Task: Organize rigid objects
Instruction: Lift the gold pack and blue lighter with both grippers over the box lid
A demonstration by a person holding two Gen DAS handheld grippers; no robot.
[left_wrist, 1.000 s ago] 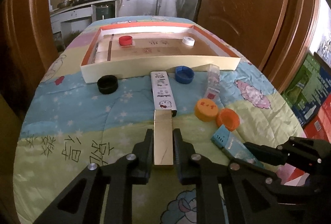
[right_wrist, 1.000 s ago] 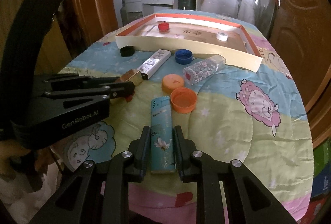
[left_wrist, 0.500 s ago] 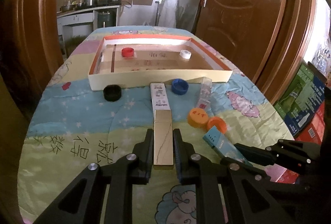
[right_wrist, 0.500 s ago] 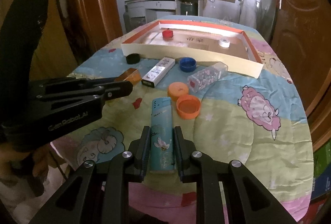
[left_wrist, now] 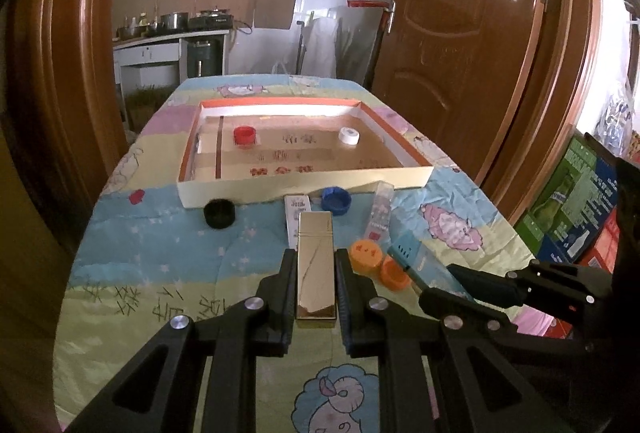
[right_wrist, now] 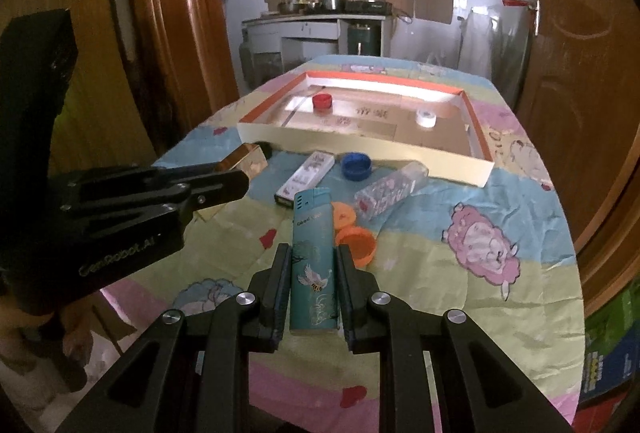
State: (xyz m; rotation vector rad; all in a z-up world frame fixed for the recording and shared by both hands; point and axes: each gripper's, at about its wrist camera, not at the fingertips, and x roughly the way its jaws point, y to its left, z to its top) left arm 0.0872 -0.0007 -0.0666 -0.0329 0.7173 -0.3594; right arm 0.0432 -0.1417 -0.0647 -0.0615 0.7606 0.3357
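Observation:
My left gripper (left_wrist: 314, 265) is shut on a gold lighter (left_wrist: 315, 269) and holds it above the table. My right gripper (right_wrist: 312, 269) is shut on a teal lighter (right_wrist: 313, 265), also lifted. The shallow cardboard tray (left_wrist: 304, 185) at the far side holds a red cap (left_wrist: 244, 135) and a white cap (left_wrist: 349, 135). On the cloth in front of it lie a black cap (left_wrist: 219, 213), a white printed lighter (right_wrist: 306, 177), a blue cap (left_wrist: 336, 200), a clear patterned lighter (right_wrist: 390, 189) and two orange caps (left_wrist: 366, 253).
The table wears a cartoon-print cloth (right_wrist: 480, 233). Wooden doors (left_wrist: 472, 45) stand on both sides. Coloured boxes (left_wrist: 576, 209) sit on the floor to the right. A kitchen counter (left_wrist: 168, 45) is behind.
Both grippers have risen and pulled back from the table with their lighters; the tray and caps now look farther away and lower.

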